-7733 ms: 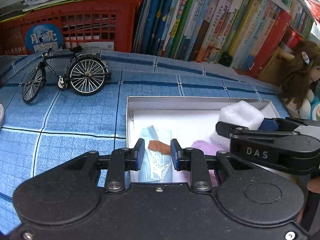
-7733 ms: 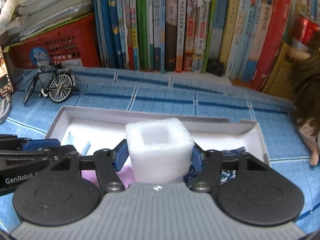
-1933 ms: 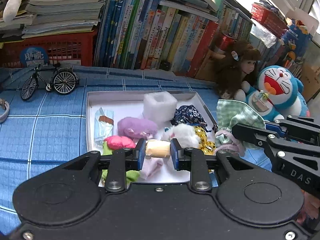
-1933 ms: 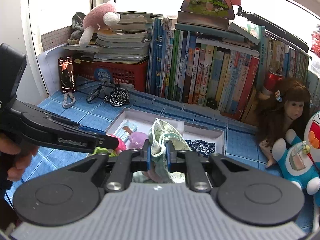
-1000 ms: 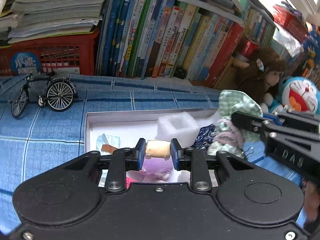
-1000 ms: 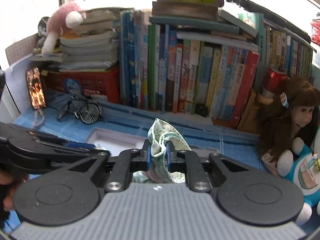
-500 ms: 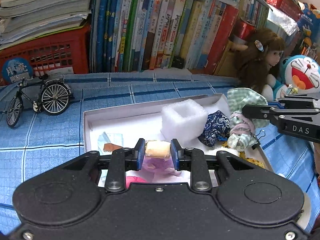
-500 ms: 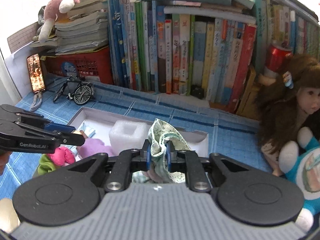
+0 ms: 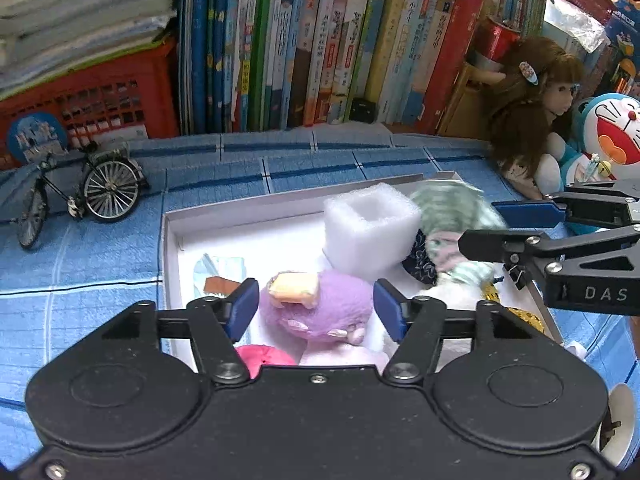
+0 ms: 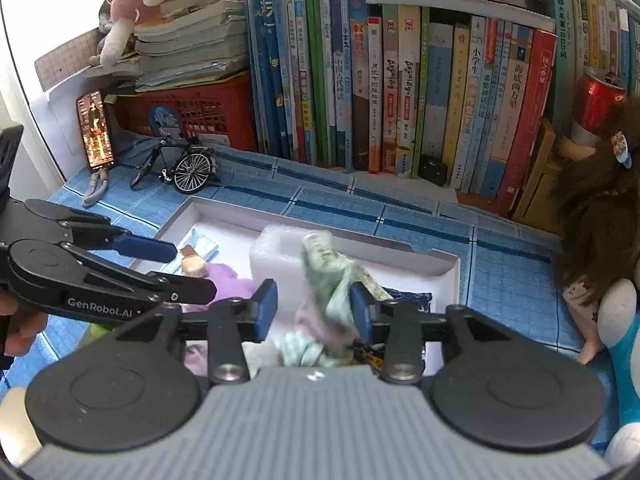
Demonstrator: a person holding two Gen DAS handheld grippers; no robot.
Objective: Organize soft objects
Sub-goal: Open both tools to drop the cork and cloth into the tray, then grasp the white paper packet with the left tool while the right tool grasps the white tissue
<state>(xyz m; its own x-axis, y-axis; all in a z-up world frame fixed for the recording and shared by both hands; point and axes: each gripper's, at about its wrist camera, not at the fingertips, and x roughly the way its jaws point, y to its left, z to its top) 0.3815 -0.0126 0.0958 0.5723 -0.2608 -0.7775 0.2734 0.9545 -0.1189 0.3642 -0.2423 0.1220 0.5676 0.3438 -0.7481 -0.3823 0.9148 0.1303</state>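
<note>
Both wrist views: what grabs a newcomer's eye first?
The white tray on the blue cloth, crowded with soft things: a white foam block at its back, a purple plush in front with a small yellow piece on it. The open left gripper straddles the plush; the open right gripper has green checked cloth, blurred, between its fingers. Behind, a wall of books.

Books (image 10: 400, 92) line the back, red basket (image 9: 92, 100) at left, toy bicycle (image 9: 80, 192) on the blue cloth (image 9: 100, 256), doll (image 9: 532, 108) and Doraemon (image 9: 608, 136) at right.
</note>
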